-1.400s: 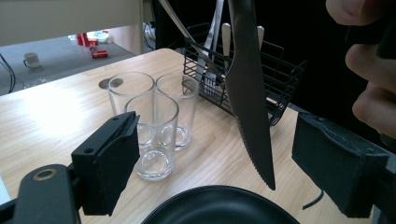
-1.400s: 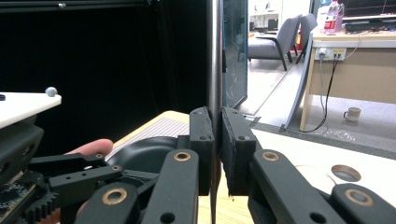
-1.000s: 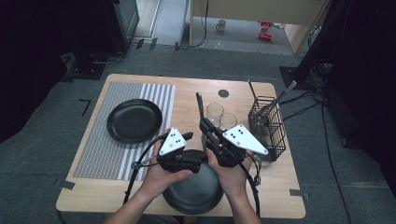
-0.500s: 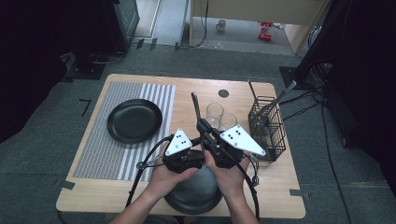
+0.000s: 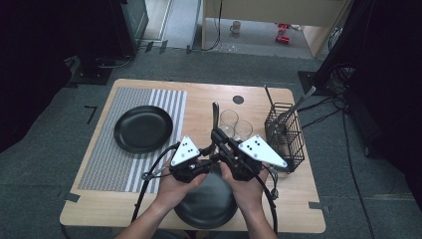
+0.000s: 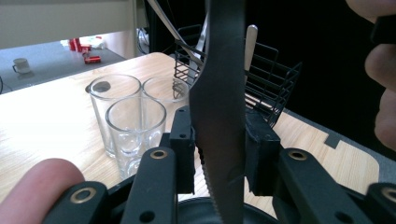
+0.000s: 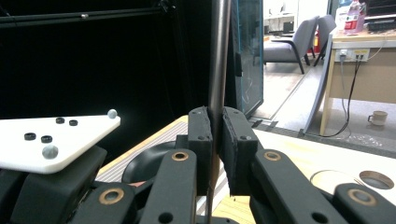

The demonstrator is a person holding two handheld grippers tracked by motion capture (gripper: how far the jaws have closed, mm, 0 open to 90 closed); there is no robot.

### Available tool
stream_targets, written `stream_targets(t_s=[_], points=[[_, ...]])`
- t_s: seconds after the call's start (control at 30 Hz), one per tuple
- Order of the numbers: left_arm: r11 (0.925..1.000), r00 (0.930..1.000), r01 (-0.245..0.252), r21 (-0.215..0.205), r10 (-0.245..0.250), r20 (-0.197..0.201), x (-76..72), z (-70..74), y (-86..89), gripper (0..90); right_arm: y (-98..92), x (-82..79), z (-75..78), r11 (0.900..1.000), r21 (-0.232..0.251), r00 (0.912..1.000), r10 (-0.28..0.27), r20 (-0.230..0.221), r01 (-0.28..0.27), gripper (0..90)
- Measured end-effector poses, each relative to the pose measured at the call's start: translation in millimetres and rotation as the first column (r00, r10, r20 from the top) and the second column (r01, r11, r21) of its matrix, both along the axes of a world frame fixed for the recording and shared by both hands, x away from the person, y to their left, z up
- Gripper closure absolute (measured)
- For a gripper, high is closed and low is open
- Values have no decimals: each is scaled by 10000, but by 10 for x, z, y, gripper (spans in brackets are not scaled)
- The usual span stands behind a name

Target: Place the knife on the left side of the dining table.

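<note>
Black wire basket (image 5: 284,133) at right holds long utensils; three clear glasses (image 5: 234,125) stand empty; both grippers' fingers hold the dark knife (image 5: 215,115)

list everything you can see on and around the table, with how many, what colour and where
table: one, light wood, centre of the high view
placemat: one, grey and white striped, left part of the table
plates: two, black, one on the placemat, one at the near edge under the hands
glasses: three, clear, clustered right of centre
wire basket: one, black, right side, with utensils standing in it
knife: one, dark, serrated, upright between both grippers
mug: one, white, on the floor beyond the table
left gripper: black, jaws have just been closing on the knife blade
right gripper: black, clamped on the knife's upper part
</note>
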State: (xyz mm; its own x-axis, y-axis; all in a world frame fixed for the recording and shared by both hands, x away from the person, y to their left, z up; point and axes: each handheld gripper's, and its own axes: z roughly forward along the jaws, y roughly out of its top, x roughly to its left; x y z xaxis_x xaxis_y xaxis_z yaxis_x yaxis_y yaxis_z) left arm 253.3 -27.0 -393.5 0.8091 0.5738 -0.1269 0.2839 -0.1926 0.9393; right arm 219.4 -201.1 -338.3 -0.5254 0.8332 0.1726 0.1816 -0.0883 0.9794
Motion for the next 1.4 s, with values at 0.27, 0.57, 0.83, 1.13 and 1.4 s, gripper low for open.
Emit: stream_targets(t_s=[0.27, 0.57, 0.83, 1.13, 1.4], points=[[10000, 9999, 34, 46, -35, 142, -9, -15, 24, 721, -34, -10, -17, 9992, -15, 9990, 391, -196, -391, 793], [9997, 9978, 129, -200, -115, 658, -29, 4, 104, 725, -12, -8, -44, 9969, -71, 9965, 782, -291, -784, 763], [9993, 9941, 340, -167, -321, 1041, -42, 15, 142, 725, 21, -26, -47, 9926, -36, 9923, 1217, -248, -1218, 749], [9996, 9931, 280, -22, -275, 1141, -54, -43, 155, 725, 0, -32, -3, 9938, 112, 9938, 1107, -74, -1106, 764], [9984, 9926, 566, 18, -564, 1074, -57, -129, 128, 724, -26, -31, 69, 9972, 219, 9975, 707, 82, -709, 835]])
